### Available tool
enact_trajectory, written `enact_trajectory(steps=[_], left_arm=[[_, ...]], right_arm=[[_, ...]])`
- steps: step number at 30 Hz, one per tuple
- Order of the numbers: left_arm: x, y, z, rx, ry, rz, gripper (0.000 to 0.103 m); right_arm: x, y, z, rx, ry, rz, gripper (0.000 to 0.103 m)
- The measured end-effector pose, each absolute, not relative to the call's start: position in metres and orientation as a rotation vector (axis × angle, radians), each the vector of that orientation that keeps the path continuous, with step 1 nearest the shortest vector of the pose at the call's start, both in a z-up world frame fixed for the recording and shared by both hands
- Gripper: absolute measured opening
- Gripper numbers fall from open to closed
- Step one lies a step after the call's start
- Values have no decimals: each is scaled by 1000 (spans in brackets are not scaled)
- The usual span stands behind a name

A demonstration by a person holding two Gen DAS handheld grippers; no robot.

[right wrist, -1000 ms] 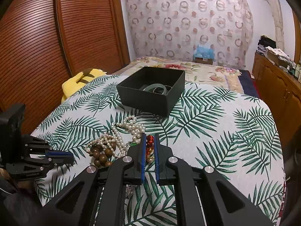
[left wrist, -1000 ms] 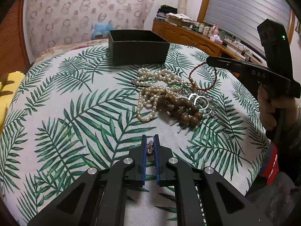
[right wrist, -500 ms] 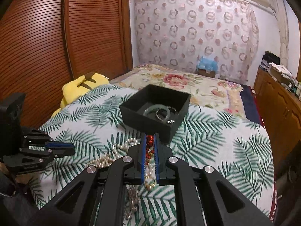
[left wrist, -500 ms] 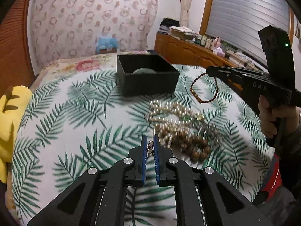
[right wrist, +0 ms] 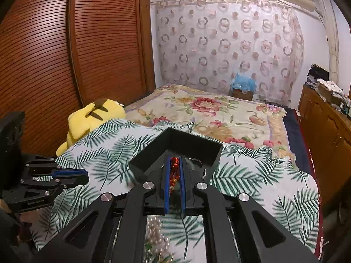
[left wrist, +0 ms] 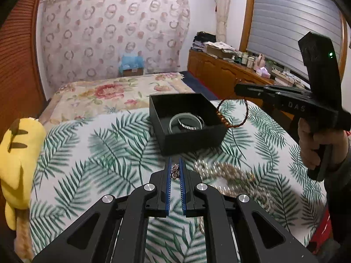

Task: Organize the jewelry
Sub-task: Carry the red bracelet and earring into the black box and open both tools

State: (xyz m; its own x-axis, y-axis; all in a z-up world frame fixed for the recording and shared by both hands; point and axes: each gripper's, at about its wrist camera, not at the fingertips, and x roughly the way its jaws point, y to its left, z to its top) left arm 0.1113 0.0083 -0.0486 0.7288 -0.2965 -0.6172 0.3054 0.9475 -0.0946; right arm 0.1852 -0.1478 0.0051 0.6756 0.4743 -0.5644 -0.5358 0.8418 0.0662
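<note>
Left gripper (left wrist: 175, 171) pinches a small metal charm (left wrist: 175, 171). Right gripper (right wrist: 175, 164) pinches a red beaded bracelet (right wrist: 174, 168) over the black box (right wrist: 151, 152).

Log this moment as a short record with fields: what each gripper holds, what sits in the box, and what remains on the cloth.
left gripper: shut on a small metallic trinket
right gripper: shut on a red beaded bracelet, loop hanging at the box's right edge
open black square box: holds a pale green bangle and a silver band
leaf-print cloth: blurred pile of pearl strands lies below the box
</note>
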Motion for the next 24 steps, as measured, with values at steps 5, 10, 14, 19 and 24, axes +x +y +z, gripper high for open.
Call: enact_trajectory(steps=[5,10,14,19,24], left_arm=[[129,7,-40,8,667,-330,6],[147,1,-40,20,664,-328,6],[160,-4,-43,33,677,-319,6],[173,-8,-47,31,684,-294,6],[185,-16,-45,27,682,-297,6]], right_arm=[[204,-140,3,-87,605,571,9],[221,-134,-13,-39,630,577,9],[229,-129,-26,-42,653,588,10],[232,-132,-38,-34,677,593,26],[227,-147,-37,-19,662,569,29]])
